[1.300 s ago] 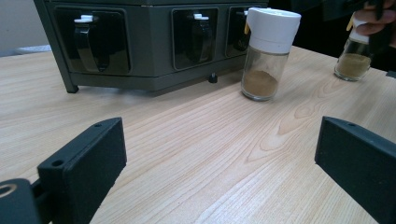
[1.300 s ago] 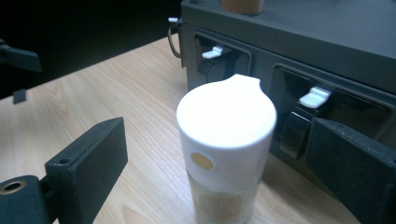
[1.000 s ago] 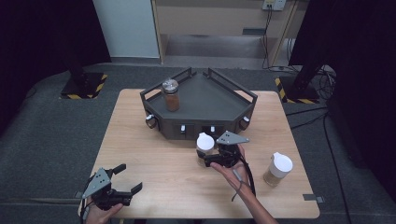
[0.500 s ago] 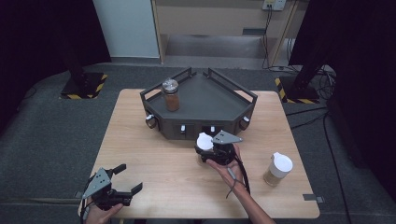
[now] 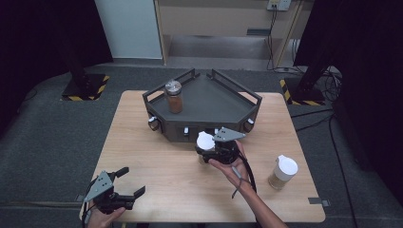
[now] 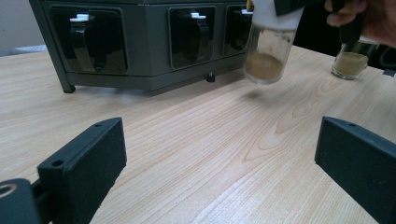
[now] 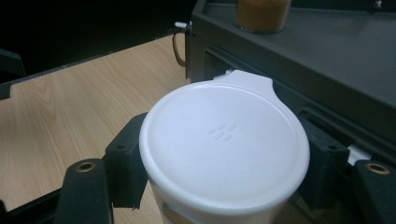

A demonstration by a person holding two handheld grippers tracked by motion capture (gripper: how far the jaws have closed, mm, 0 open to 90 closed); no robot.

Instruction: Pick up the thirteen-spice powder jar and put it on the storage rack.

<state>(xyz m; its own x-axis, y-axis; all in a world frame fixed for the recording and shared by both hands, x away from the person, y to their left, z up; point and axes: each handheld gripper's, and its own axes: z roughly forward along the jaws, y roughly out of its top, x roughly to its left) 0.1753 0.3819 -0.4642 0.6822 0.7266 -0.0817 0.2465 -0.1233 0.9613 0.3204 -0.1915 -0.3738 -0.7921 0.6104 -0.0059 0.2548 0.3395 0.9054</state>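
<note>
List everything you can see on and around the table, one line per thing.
Table: one, light wood, centre of the high view.
Rack: one, dark grey, angular with a railed top, at the table's far side.
Jar on the rack: one, clear with brown contents and a clear lid.
Held jar: one, clear with a white lid and tan powder, lifted off the table in front of the rack.
Third jar: one, white lid, tan contents, near the table's right edge.
Floor stands: two, black with yellow stripes.
Left hand-held gripper: black, open, near the table's near-left corner.
Right hand-held gripper: black, shut on the held jar.
</note>
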